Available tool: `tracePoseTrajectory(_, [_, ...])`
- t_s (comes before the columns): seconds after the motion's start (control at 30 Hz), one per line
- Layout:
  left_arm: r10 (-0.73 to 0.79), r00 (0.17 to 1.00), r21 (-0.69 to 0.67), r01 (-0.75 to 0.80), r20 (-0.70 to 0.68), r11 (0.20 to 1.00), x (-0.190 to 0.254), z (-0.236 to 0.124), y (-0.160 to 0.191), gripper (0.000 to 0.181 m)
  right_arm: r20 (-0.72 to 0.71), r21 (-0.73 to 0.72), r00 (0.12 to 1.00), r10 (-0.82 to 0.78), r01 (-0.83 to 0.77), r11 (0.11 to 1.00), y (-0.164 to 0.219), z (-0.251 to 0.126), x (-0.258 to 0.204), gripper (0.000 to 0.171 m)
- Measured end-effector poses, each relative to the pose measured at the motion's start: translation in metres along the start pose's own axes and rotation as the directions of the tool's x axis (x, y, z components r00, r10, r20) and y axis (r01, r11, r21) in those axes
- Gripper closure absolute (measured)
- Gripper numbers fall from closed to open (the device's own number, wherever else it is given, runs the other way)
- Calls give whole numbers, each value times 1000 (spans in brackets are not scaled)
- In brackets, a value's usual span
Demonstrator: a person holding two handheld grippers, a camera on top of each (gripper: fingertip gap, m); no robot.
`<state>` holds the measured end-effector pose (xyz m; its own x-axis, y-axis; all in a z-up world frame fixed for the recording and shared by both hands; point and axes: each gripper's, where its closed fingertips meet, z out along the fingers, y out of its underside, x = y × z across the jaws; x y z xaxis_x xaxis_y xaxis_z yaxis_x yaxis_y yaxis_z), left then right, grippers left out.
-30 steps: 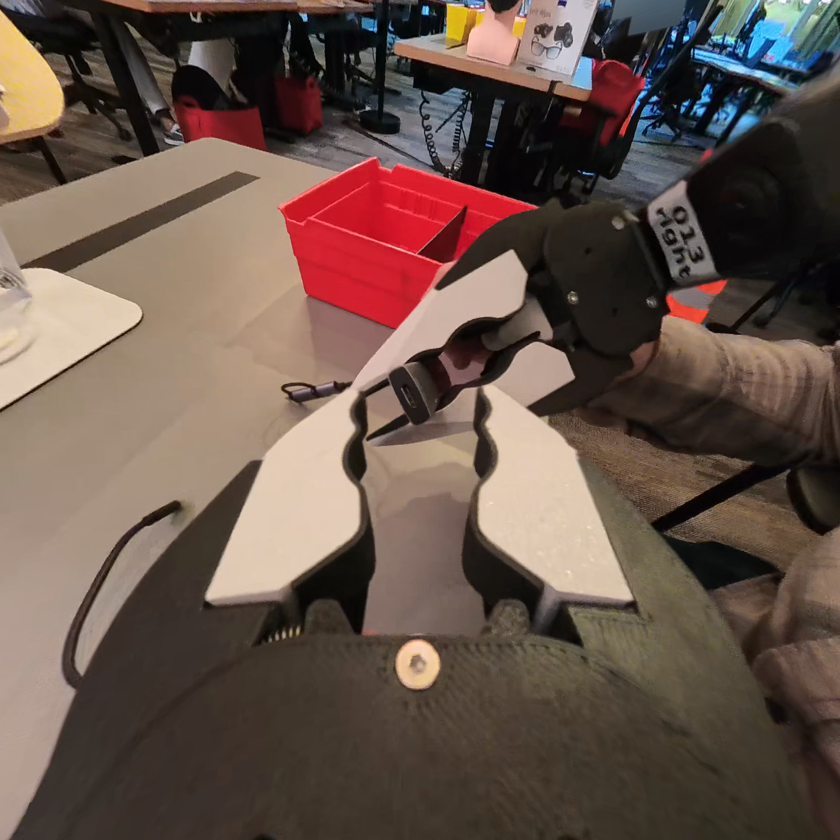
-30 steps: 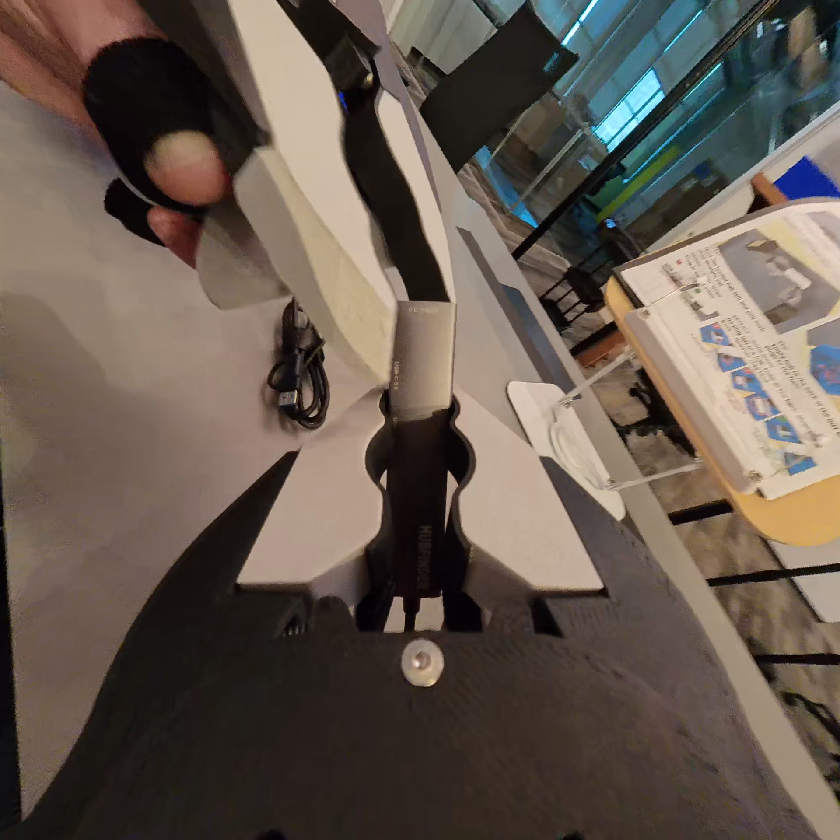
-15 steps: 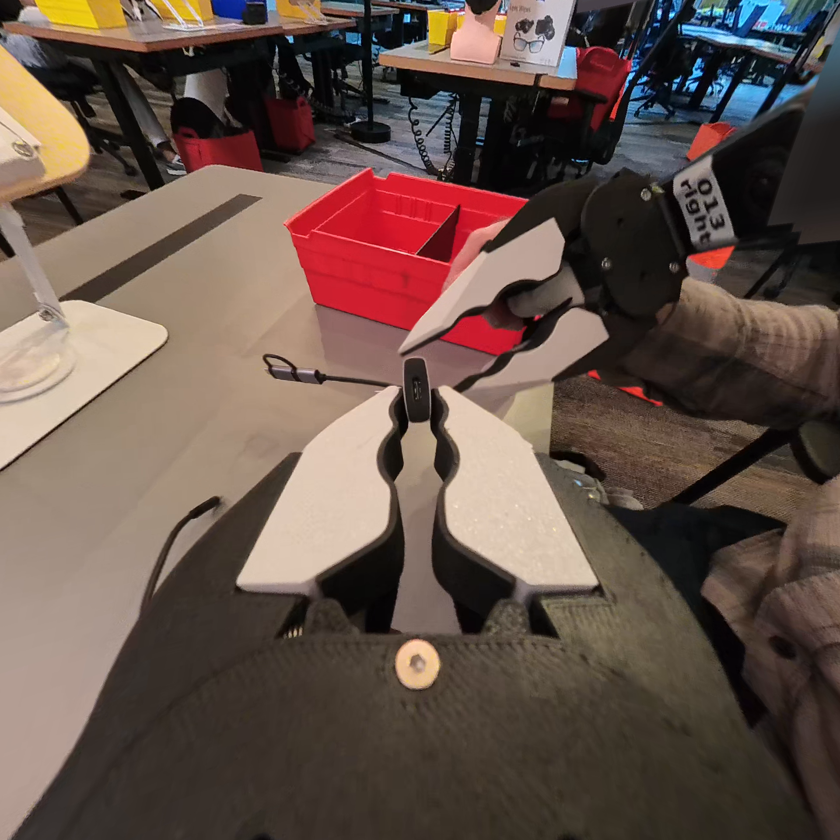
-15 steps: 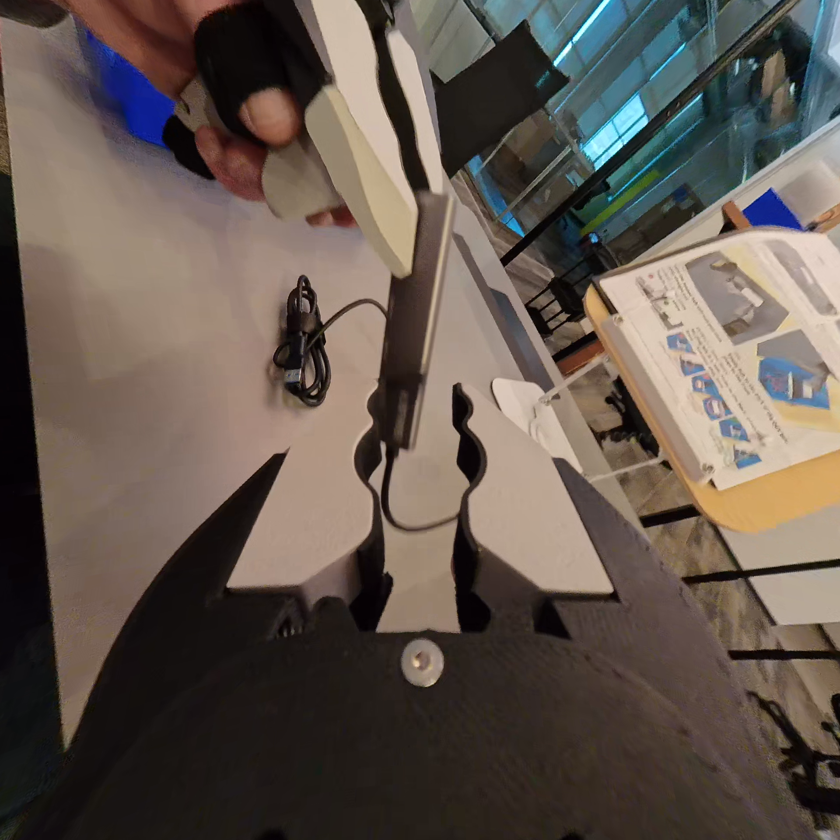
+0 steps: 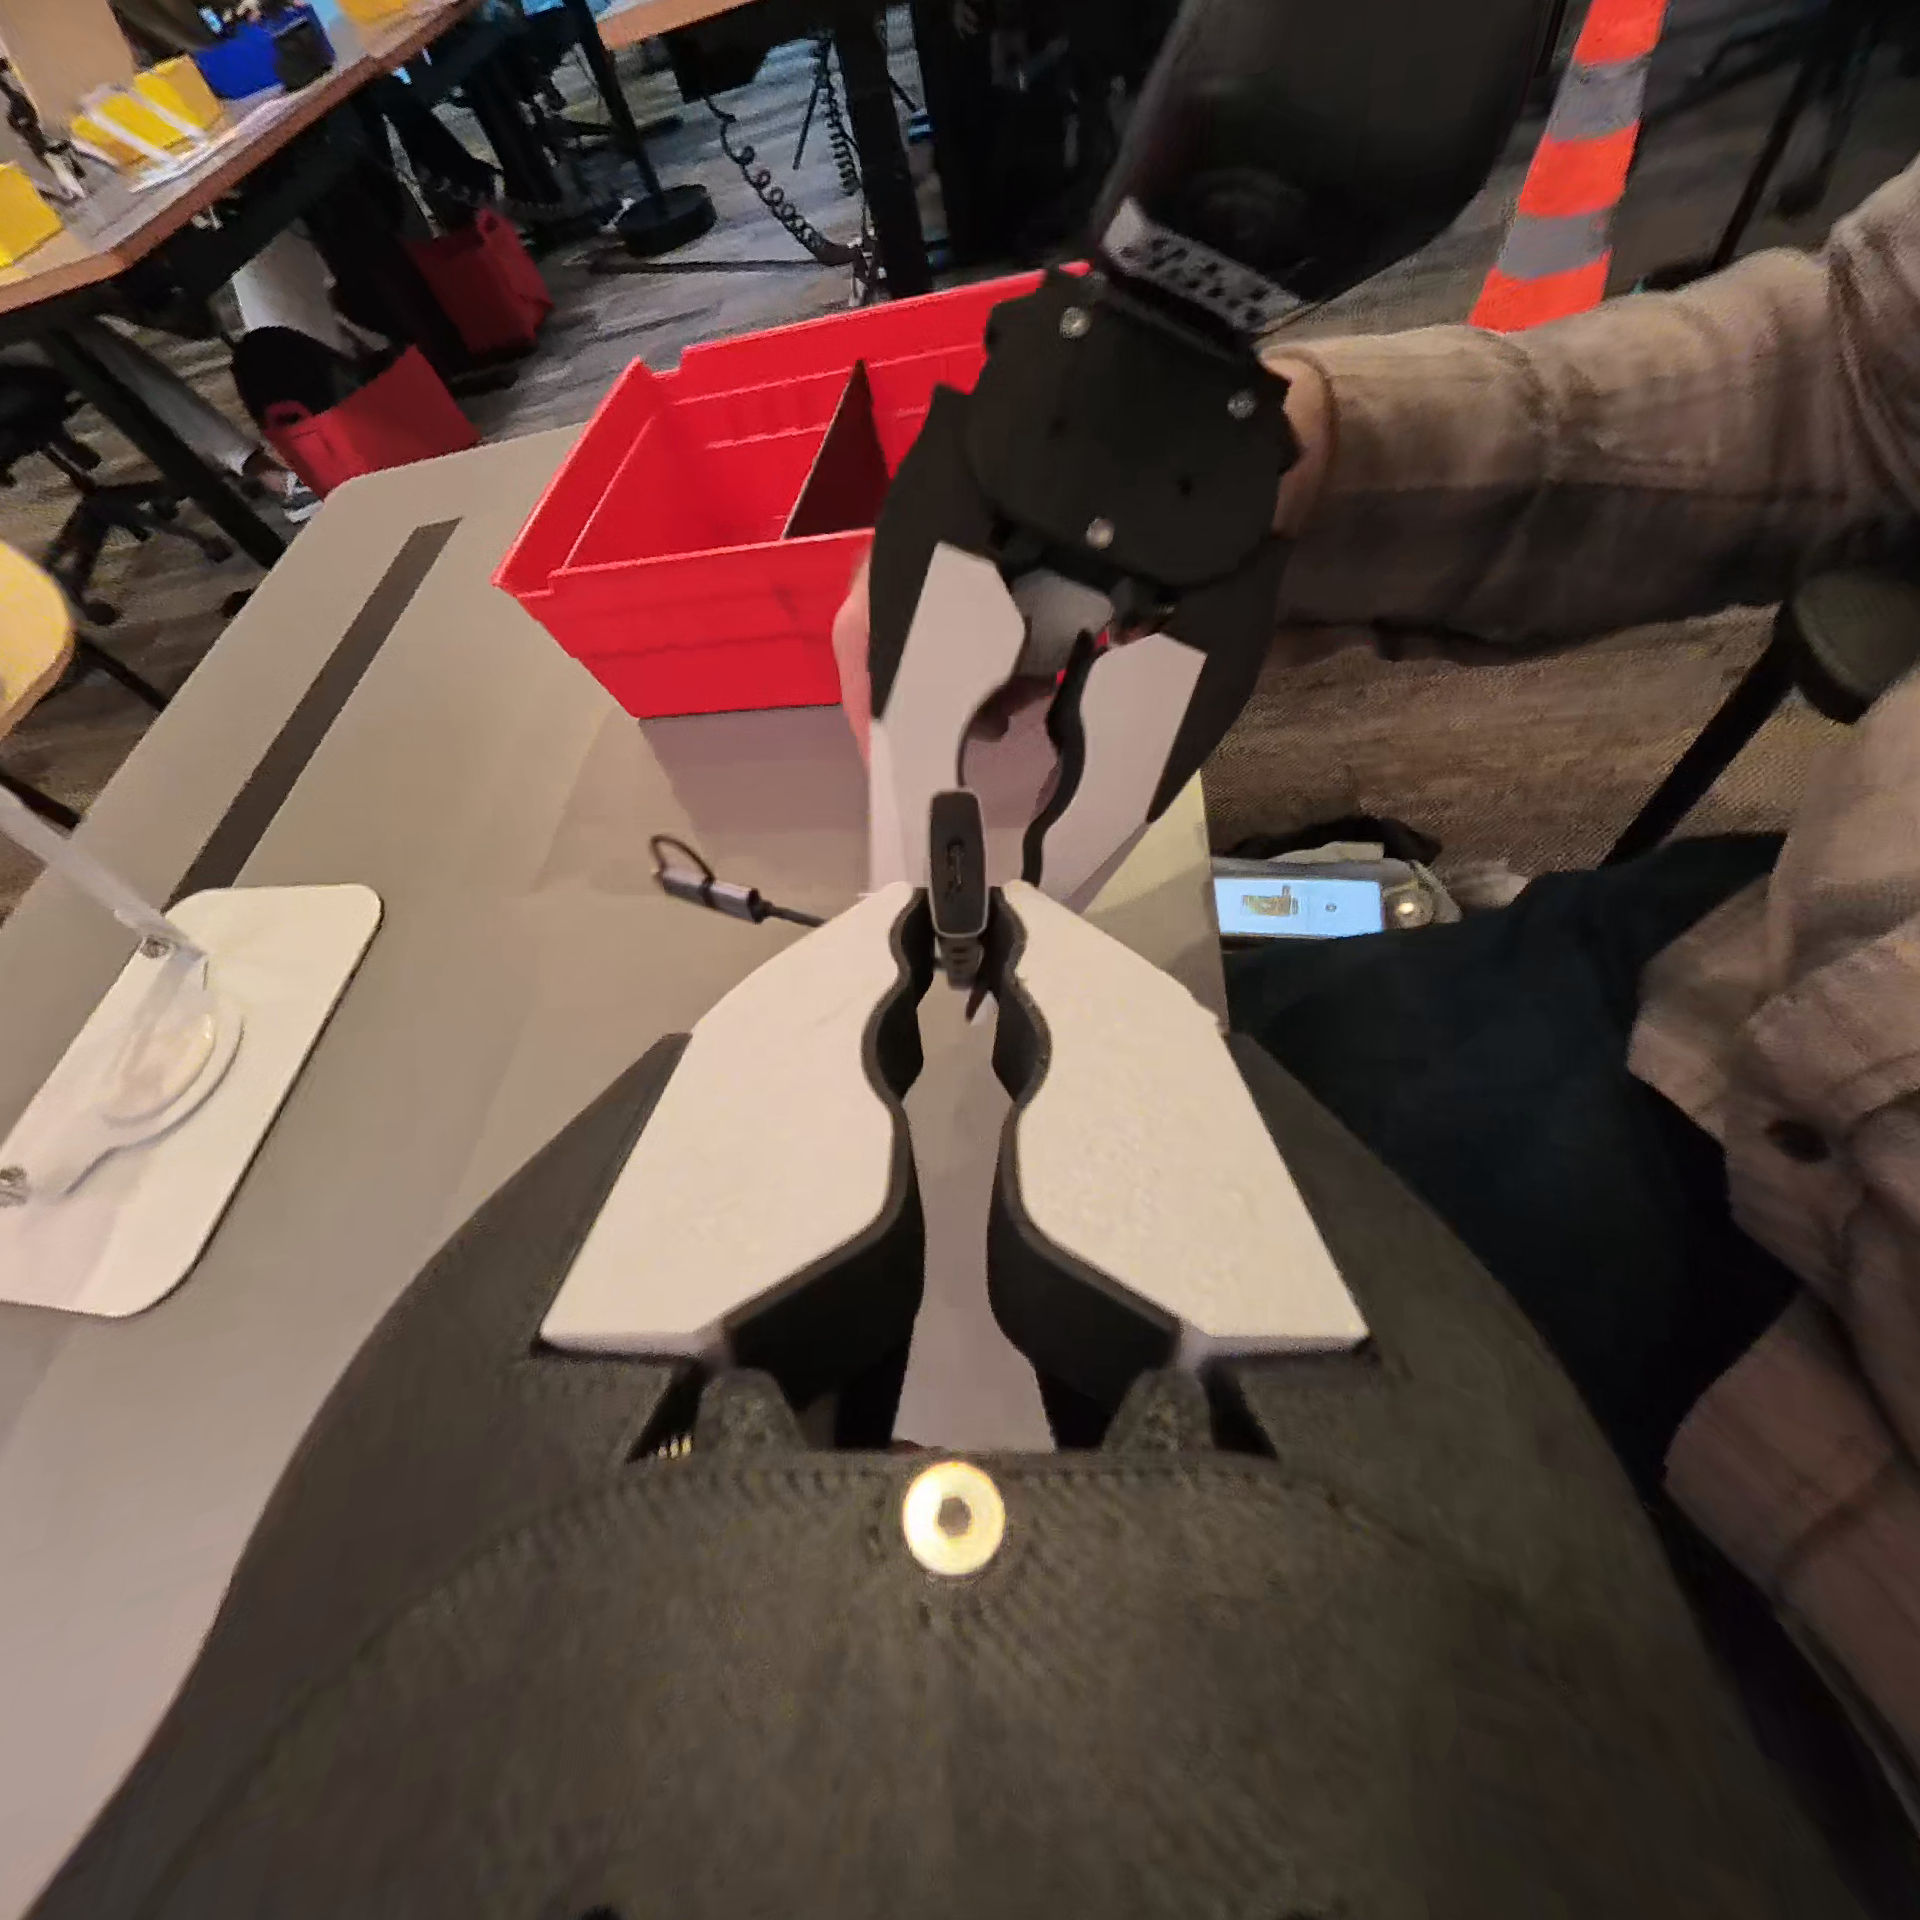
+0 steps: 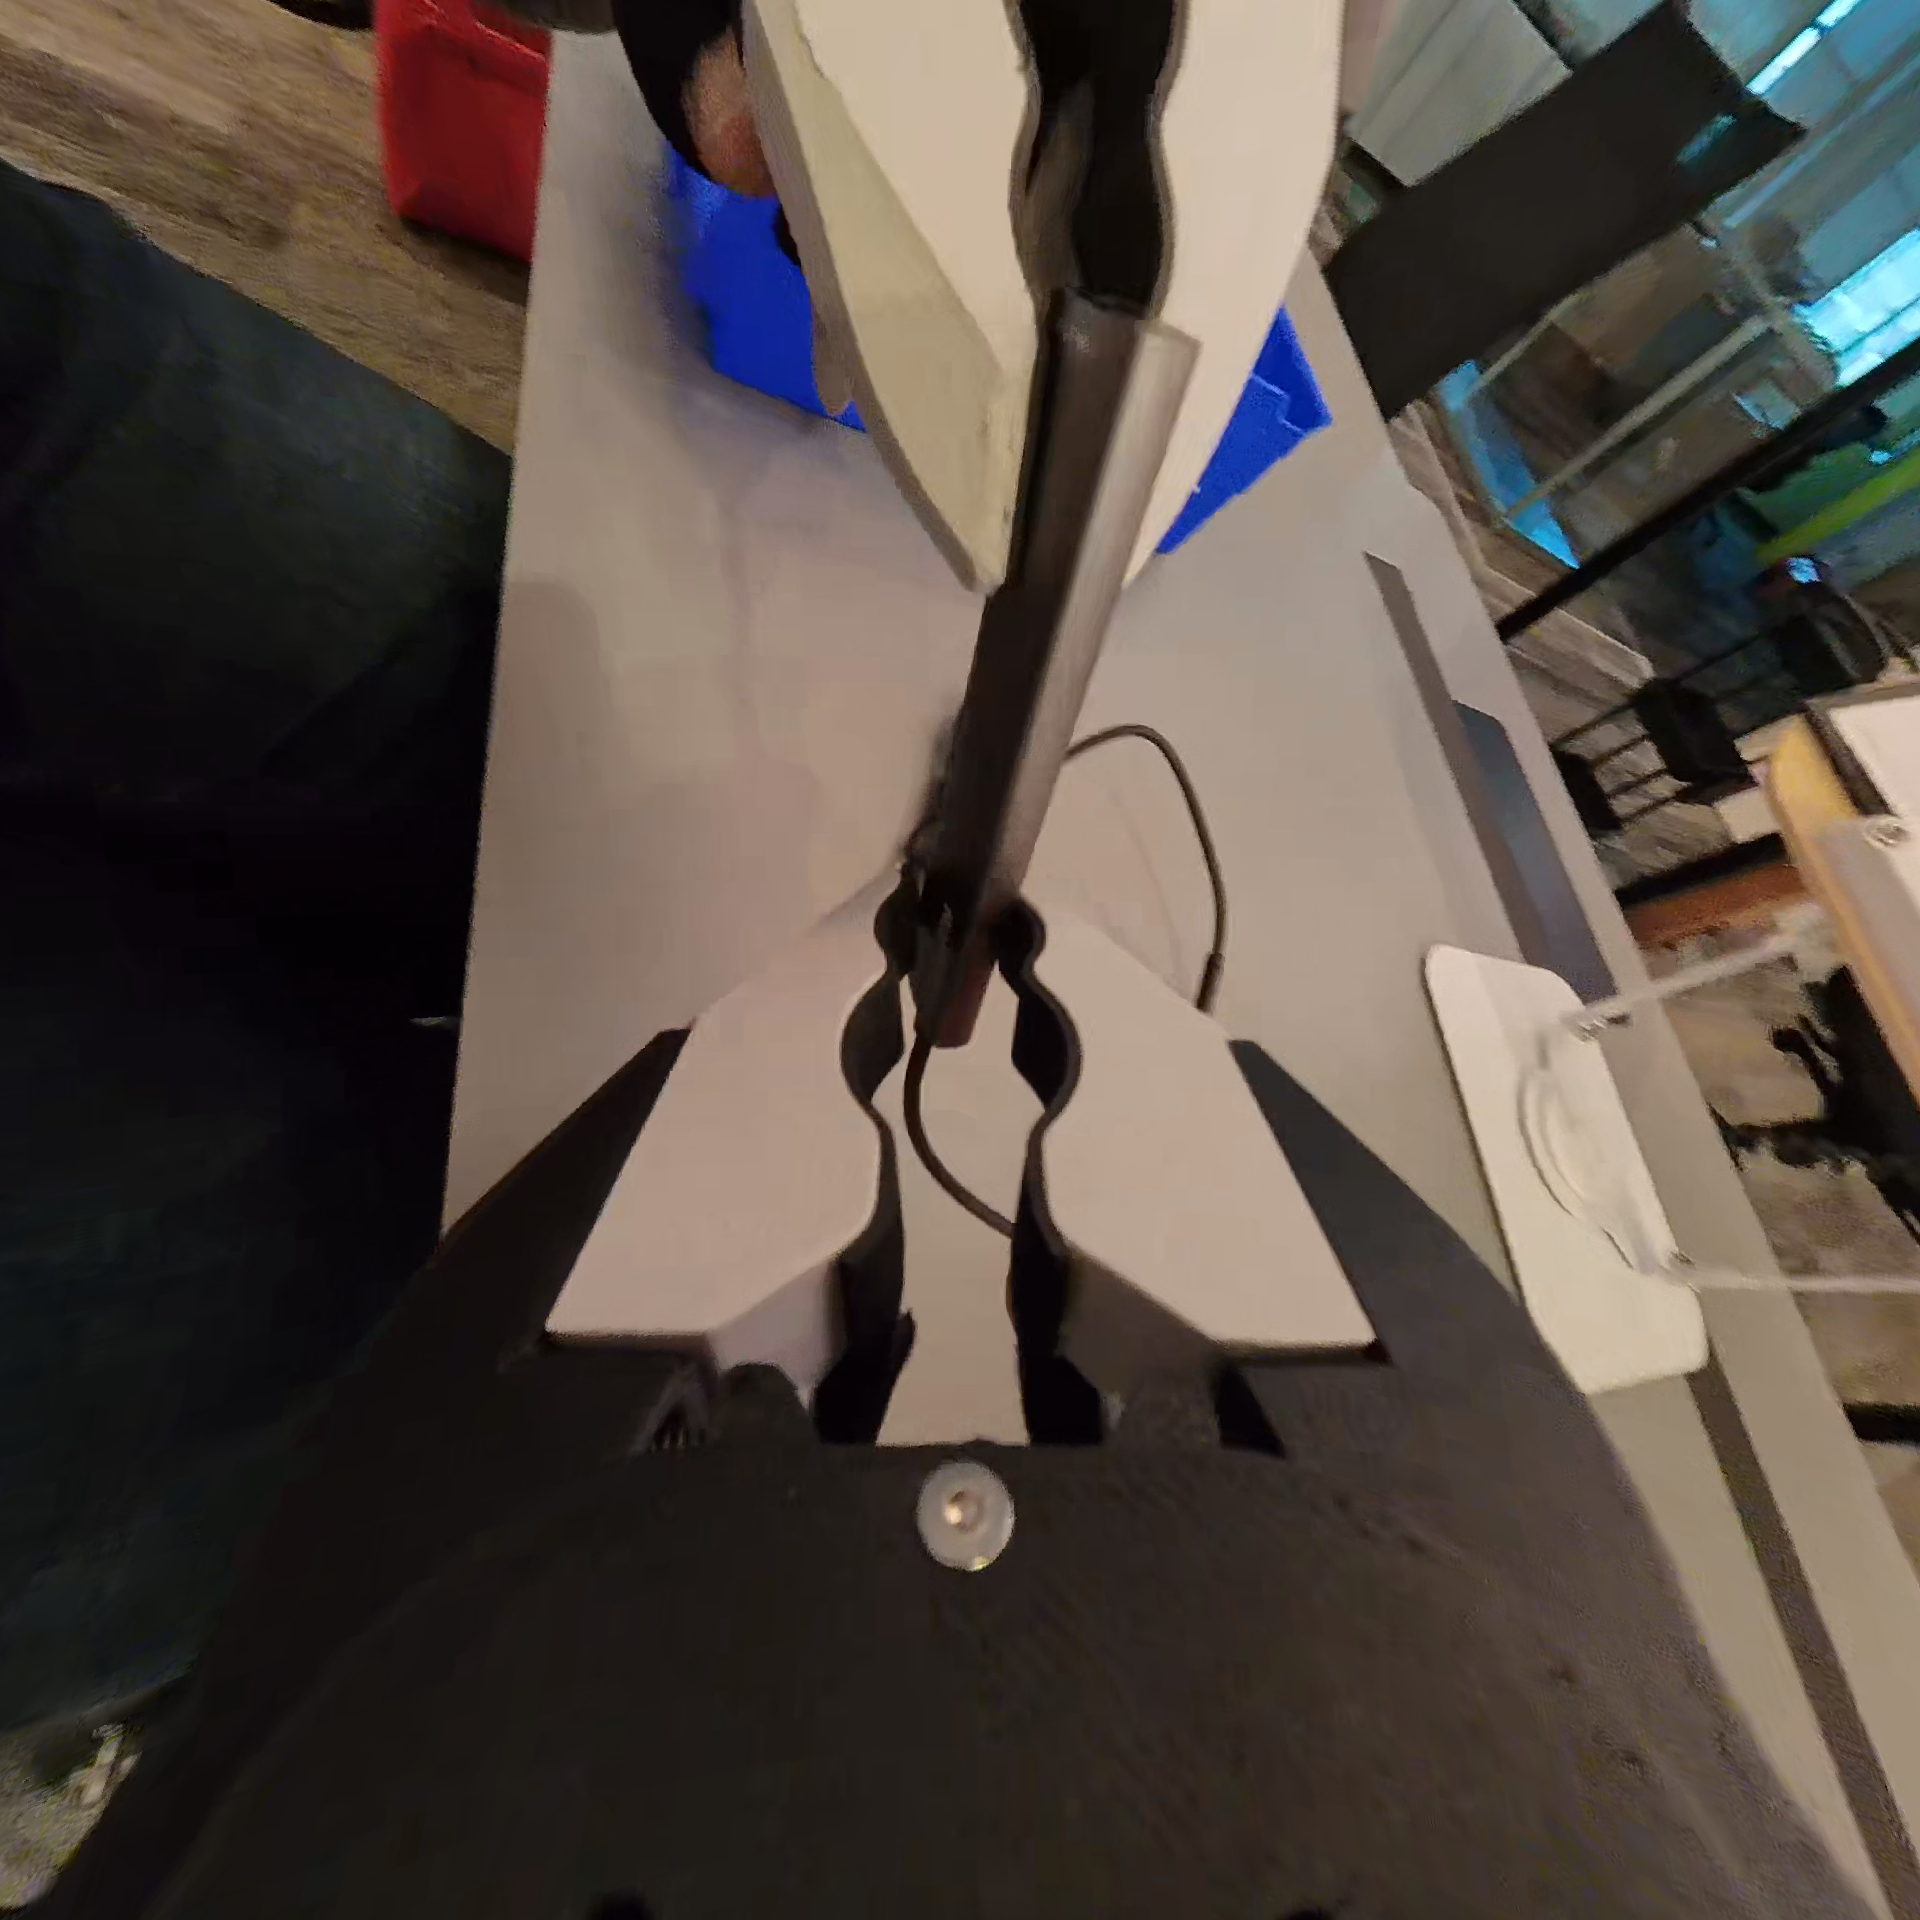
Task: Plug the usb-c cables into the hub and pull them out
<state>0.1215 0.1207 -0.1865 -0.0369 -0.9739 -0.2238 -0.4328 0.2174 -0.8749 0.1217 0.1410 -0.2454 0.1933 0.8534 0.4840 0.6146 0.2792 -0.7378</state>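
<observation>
Your white stand base (image 5: pixel 177 1091) sits far left on the table (image 5: pixel 436 935), with the red bin (image 5: pixel 707 582) behind at center. A loose cable plug (image 5: pixel 717 891) lies on the table just left of the jaws. Your left gripper (image 5: pixel 958 914) has its jaws closed on the hub (image 5: pixel 956 868), pinching one end so the hub stands edge-on between the tips, held above the table. In the right wrist view the hub (image 6: pixel 1039 665) runs as a long dark bar from the left gripper (image 6: pixel 1049 447) at top down to your right gripper (image 6: pixel 951 956). The right jaws sit a little apart around the hub's lower end; can't tell if they touch it. The hub's thin cable (image 6: pixel 940 1132) loops between the right fingers, then trails onto the table at right. Blue bin (image 6: pixel 748 301) sits behind the left gripper. Your sleeve (image 5: pixel 1558 468) comes in from the right.
</observation>
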Motion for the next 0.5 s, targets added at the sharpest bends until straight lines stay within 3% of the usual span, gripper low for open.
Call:
tracePoseTrajectory(0.17, [51,999,16,-51,3,999,10,-2,-7,172,27,47,998,51,-52,998,-8,-2,-3,164])
tracePoseTrajectory(0.3, [37,997,80,-42,71,996,3,-6,-20,171,-32,44,998,48,-47,998,-13,-16,11,165])
tracePoseTrajectory(0.37, [22,992,128,-38,123,991,-6,-11,-29,160,-74,36,996,46,-43,998,-14,-24,22,165])
tracePoseTrajectory(0.5, [-30,977,217,-17,211,976,-24,-27,-44,155,-193,23,980,43,-39,999,-16,-54,56,165])
